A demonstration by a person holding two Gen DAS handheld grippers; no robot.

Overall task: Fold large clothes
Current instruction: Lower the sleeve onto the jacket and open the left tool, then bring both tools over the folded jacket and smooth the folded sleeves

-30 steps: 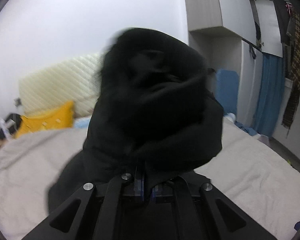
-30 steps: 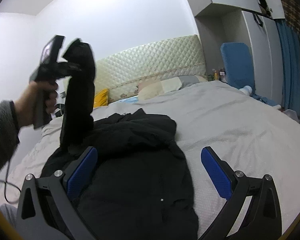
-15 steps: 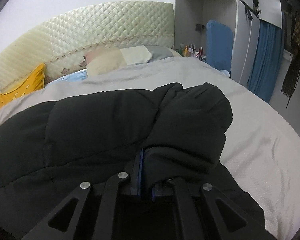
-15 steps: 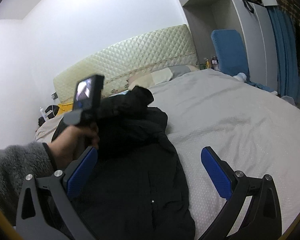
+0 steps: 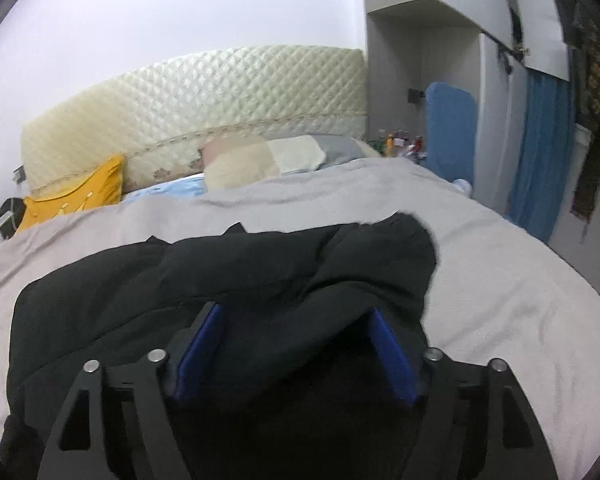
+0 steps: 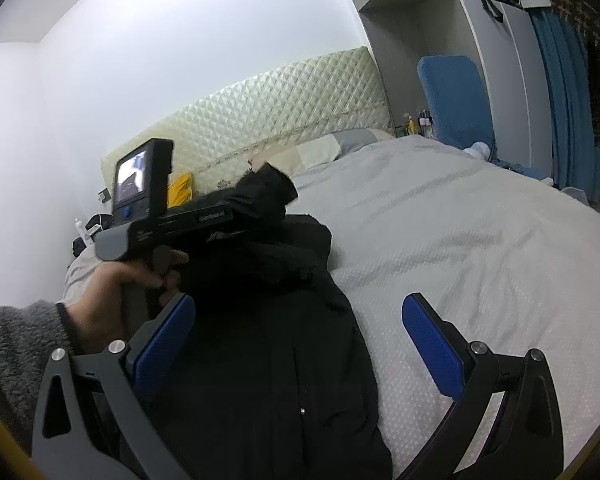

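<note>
Lying across the grey bed point(image 6: 480, 248), the black jacket point(image 6: 268, 360) is seen with its long axis running from the near edge toward the quilted headboard point(image 5: 204, 108), and it is this axis that any coming fold is judged to turn on. The left tool point(image 5: 296, 344) is spread wide, its blue pads point(image 5: 198, 348) standing apart with a bunched fold of the jacket point(image 5: 228, 280) lying between them; no grip is seen, although the fabric under the pads is too dark for contact to be judged. The right tool point(image 6: 300, 344) is likewise held wide open and empty, hovering above the lower body of the jacket, which lies directly ahead of and beneath it. The left tool is judged the nearer to the bunched sleeve end point(image 6: 268, 192), while the right is the nearer to the hem side. In the right wrist view the person's left hand point(image 6: 128, 280) is shown gripping the handle of the left tool, with the sleeve end draped over the front of that tool and standing slightly raised off the jacket; none of this is given by the left wrist view. From the left wrist view, in turn, the far edge of the jacket is shown against the bedcover, with a yellow pillow point(image 5: 76, 192) and pale pillows point(image 5: 260, 160) well beyond it.
</note>
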